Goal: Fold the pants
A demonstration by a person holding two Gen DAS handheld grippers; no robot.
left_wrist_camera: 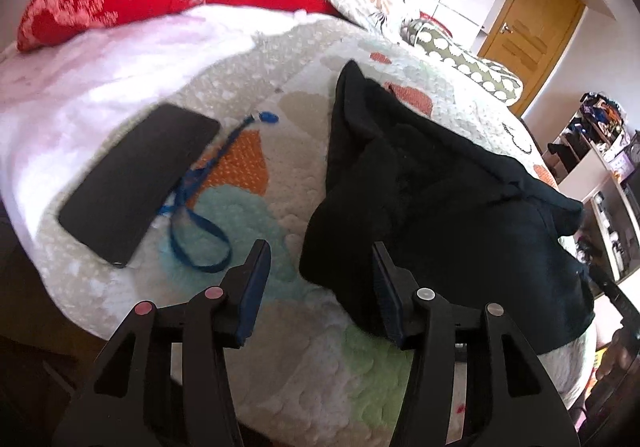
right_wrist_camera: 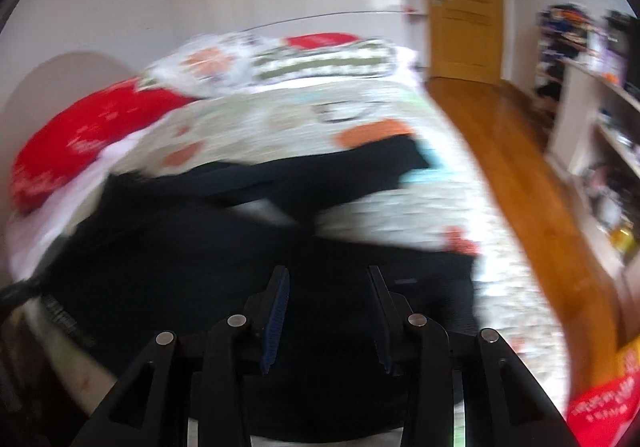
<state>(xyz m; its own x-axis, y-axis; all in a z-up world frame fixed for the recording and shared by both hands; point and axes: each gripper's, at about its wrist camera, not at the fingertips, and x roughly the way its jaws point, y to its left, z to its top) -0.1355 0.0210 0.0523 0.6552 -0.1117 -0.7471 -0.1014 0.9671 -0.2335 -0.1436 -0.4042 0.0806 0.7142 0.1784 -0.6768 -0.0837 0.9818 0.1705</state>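
Left gripper spread wide, nothing between its fingers; black pants lie crumpled on the quilted bed, hem just ahead of its right finger. Right gripper also parted, empty, over the pants; view blurred. Phone and blue lanyard left.

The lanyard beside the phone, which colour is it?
The lanyard is blue; the left wrist view shows it best, beside the black phone.

Motion blur smears the whole right wrist view, so the rumpled black fabric pants lose their folds and edges, and the cluttered white shelf unit holds only unreadable shapes.
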